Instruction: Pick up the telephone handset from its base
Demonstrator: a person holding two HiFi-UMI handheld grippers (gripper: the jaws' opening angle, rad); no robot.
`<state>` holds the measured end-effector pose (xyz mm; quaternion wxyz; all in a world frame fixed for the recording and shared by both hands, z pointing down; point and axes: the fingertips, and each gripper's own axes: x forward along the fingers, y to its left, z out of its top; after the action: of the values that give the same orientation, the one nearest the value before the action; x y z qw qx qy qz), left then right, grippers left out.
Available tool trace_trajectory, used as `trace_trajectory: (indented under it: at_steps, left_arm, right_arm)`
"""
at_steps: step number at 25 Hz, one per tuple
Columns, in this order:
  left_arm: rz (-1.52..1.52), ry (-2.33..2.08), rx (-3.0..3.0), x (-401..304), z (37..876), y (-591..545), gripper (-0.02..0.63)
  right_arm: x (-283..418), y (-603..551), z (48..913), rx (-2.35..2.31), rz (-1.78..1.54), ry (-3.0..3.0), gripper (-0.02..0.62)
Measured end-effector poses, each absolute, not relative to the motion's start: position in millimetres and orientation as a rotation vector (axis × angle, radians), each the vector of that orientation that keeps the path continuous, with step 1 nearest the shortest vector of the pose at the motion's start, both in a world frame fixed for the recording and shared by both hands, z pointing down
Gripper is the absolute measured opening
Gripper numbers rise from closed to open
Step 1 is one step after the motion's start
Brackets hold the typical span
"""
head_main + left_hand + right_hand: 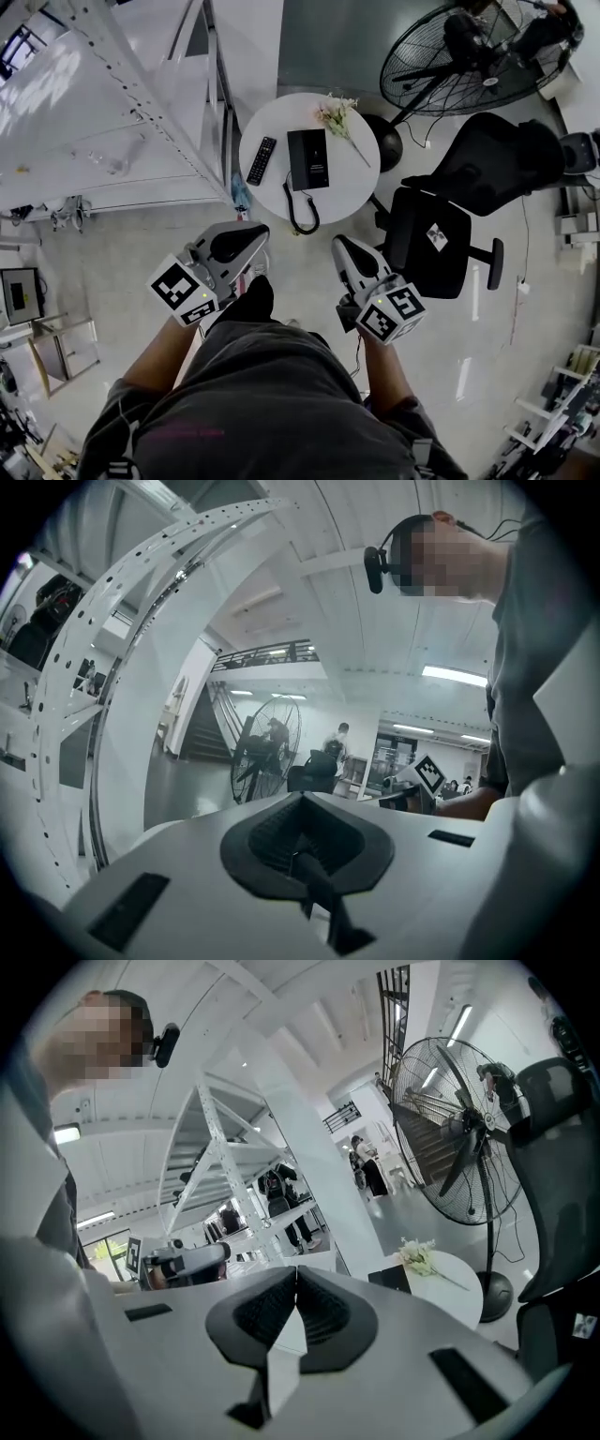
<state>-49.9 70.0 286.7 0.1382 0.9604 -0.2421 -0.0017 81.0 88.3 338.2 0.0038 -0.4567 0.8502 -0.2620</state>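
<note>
A black telephone (308, 159) lies on a small round white table (352, 173), its handset resting on the base. Its coiled cord (302, 212) hangs over the table's near edge. In the right gripper view the telephone (389, 1279) shows as a dark slab on the same table (455, 1293). My left gripper (251, 232) and right gripper (341, 247) are held side by side short of the table, well apart from the telephone. Both point towards it. The left gripper (302, 797) and the right gripper (295, 1273) each have their jaws together with nothing between them.
A black remote (262, 160) and a sprig of pale flowers (337, 117) also lie on the table. A black office chair (441, 234) stands to the table's right and a large floor fan (459, 56) behind it. White metal shelving (112, 103) fills the left.
</note>
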Motion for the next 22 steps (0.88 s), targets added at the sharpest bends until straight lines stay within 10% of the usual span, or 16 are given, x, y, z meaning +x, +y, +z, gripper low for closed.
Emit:
trace_trajectory:
  at_steps: [22]
  left_arm:
    - [0.069, -0.633, 2.694, -91, 324, -69, 0.014]
  right_arm:
    - [40, -45, 353, -1.525, -0.904, 2.635, 0.02]
